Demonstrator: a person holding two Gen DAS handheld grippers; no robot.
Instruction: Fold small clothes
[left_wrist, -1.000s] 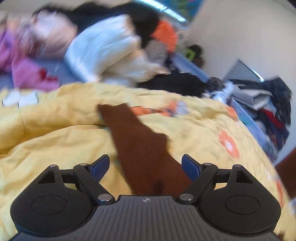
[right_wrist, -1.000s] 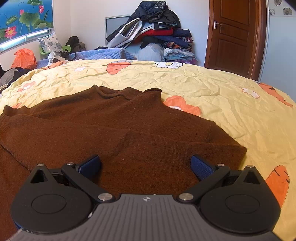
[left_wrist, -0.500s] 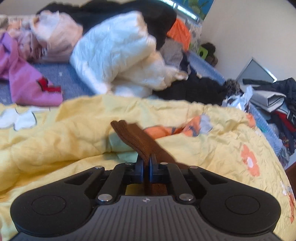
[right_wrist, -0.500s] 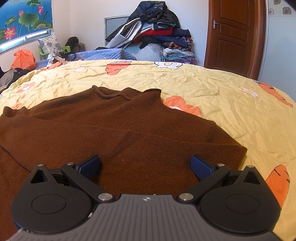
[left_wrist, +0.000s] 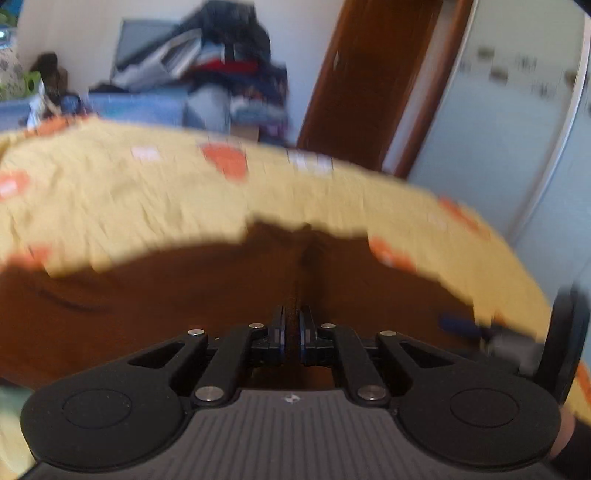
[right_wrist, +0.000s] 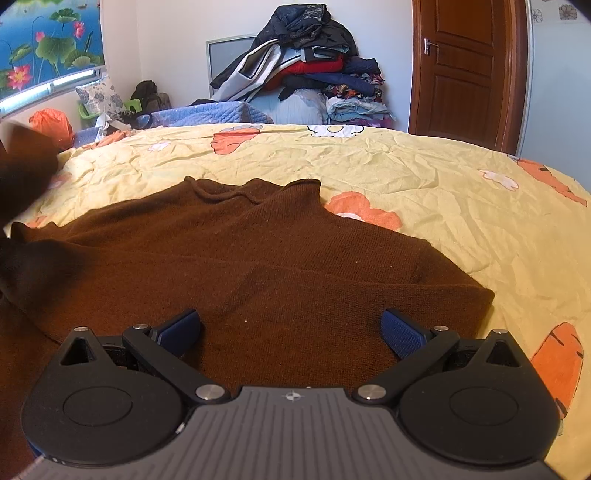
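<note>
brown sweater flat on yellow sheet, left gripper clamped on a fold of it, right gripper wide apart and empty just above its near edge

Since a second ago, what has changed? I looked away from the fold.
The left gripper shut its jaws on the brown sweater sleeve and swung it across over the sweater's body, toward the right gripper. The right gripper stayed put, jaws open, and the yellow bedspread lies as before.
</note>
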